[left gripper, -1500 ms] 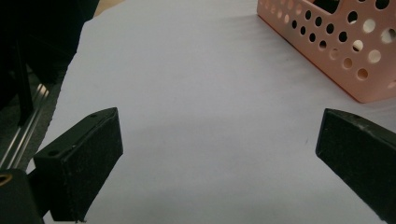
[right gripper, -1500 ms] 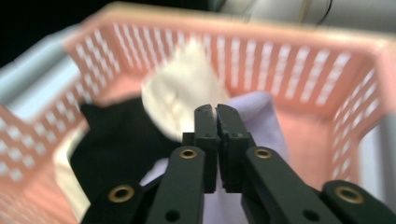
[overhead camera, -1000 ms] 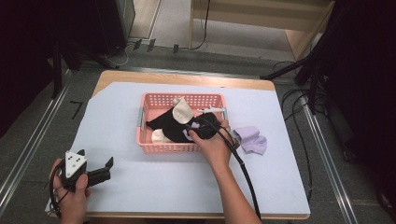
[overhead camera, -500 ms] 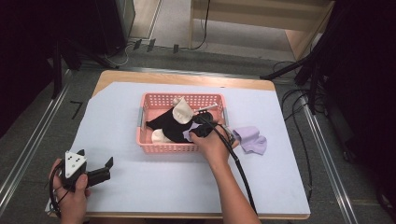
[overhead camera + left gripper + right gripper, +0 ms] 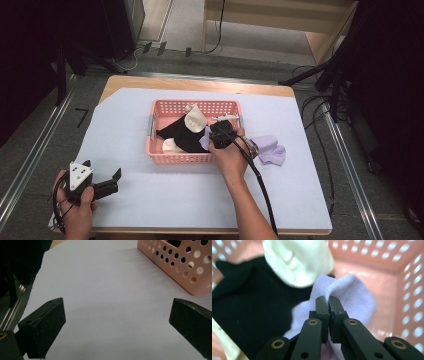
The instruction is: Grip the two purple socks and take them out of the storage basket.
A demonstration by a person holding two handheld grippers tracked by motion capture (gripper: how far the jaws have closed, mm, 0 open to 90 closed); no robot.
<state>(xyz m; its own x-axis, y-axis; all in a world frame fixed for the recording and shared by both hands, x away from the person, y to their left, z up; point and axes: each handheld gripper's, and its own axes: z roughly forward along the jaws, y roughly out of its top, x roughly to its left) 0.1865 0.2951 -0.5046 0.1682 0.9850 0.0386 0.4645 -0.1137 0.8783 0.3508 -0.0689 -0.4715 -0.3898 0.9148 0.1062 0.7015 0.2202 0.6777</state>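
From the high view I see a worktop (image 5: 150, 200) covered in pale sheeting, with a pink perforated basket (image 5: 180, 158) near its middle. My right tongs (image 5: 216, 134) reach over the basket's right end, the hand (image 5: 230, 157) behind them and a black cable trailing back toward me. From up here the tongs are a dark block and I cannot read how the jaws stand.

The right gripper view settles that: the right tongs (image 5: 328, 300) are pinched closed on a fold of a lilac sock (image 5: 352, 293), held inside the basket (image 5: 387, 272) near its right wall. Beside it lie a black sock (image 5: 249, 305) and a cream sock (image 5: 297, 262), the cream one resting on top of the black.

The high view adds a second lilac sock (image 5: 270, 150) lying on the worktop just outside the basket's right side.

My left tongs (image 5: 102, 181) sit low at the near left corner of the worktop, well apart from the basket. In the left gripper view the left tongs (image 5: 117, 322) are spread wide with nothing between them, above bare sheeting, with a corner of the basket (image 5: 185, 267) at the upper right.
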